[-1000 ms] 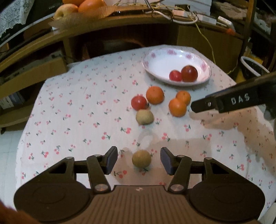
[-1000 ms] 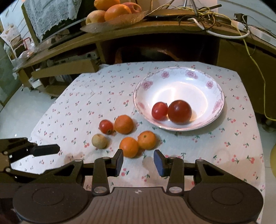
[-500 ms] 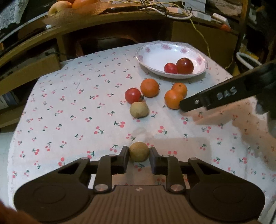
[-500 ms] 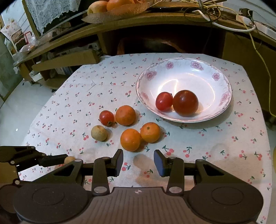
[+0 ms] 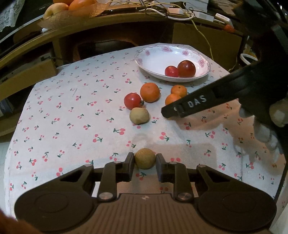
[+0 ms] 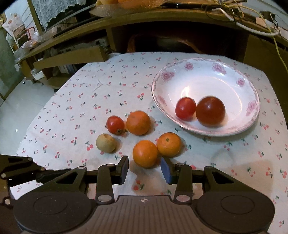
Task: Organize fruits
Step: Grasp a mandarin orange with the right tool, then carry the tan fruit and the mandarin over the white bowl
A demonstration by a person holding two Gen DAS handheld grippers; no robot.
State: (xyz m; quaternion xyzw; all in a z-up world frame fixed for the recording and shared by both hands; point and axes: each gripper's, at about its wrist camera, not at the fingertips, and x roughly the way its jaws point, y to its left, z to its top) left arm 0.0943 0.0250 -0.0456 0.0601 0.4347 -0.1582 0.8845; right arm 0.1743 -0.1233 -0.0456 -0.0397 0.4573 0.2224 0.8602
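Note:
My left gripper (image 5: 144, 162) is shut on a small brown round fruit (image 5: 144, 158) near the front of the cherry-print cloth. Ahead lie a second brown fruit (image 5: 139, 115), a red tomato (image 5: 132, 100) and three oranges. My right gripper (image 6: 144, 169) stands open low over the cloth, with the nearest orange (image 6: 145, 153) just beyond its fingertips and untouched. Another orange (image 6: 169, 144) sits beside that one, and a third (image 6: 138, 122) lies next to the tomato (image 6: 115, 124). The white flowered plate (image 6: 207, 79) holds a small tomato (image 6: 185, 108) and a larger dark red fruit (image 6: 210, 111).
A wooden desk (image 6: 162, 18) with cables runs behind the table, and a tray of fruit (image 5: 72, 7) stands on it. The table's left edge drops to a pale floor (image 6: 14, 100). One finger of the right gripper (image 5: 189, 106) crosses the left wrist view.
My left gripper's jaws closed on the small brown fruit. My right gripper moved forward and down toward the two nearest oranges, still open.

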